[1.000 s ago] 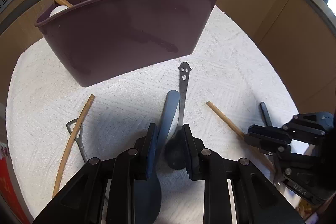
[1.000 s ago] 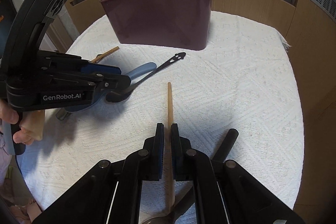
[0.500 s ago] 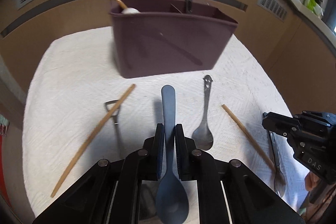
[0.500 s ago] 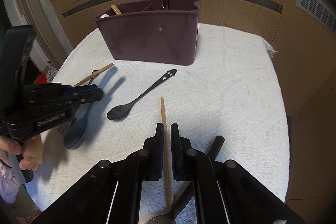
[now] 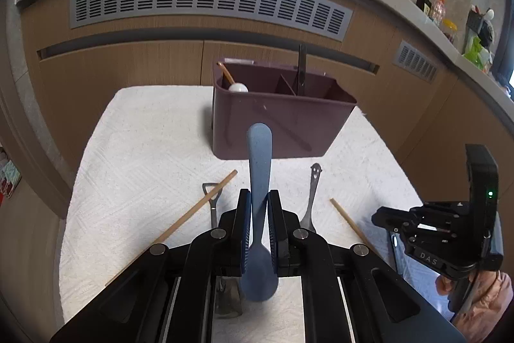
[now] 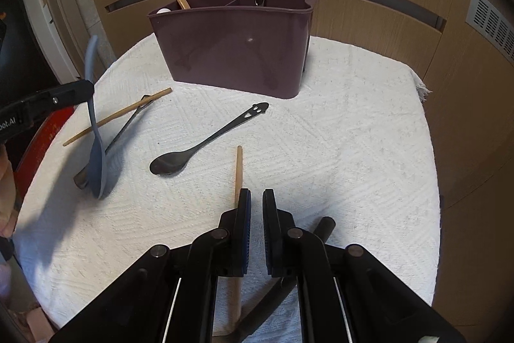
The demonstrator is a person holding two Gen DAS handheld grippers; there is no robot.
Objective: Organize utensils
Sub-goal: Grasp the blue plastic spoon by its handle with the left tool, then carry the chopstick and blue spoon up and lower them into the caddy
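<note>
A white textured cloth (image 6: 337, 134) covers the desk, and at its far side stands a dark maroon plastic utensil caddy (image 5: 276, 124) with inner dividers, holding a white-headed spoon with a tan handle (image 5: 237, 86) in its left compartment and a dark upright handle (image 5: 301, 66) near the middle. The left claw (image 5: 259, 224) is clamped on the neck of a long blue-grey plastic spoon (image 5: 259, 182), which is lifted clear of the cloth, its handle pointing up and ahead toward the caddy's front wall and its bowl hanging back between the claw's arms. On the cloth beneath and beside it lie a tan wooden chopstick (image 5: 192, 217) crossing a small grey metal shovel-handled utensil (image 5: 212, 201) to the left, and a dark metal spoon with a smiley cut-out in its handle (image 6: 205, 143) to the right. The right claw (image 6: 256, 204) hovers low over the near part of the cloth with its jaws together on nothing; a second tan wooden chopstick (image 6: 238, 169) lies just left of its left finger, passing under it, and a black-handled utensil (image 6: 321, 230) lies just to its right, partly hidden.
</note>
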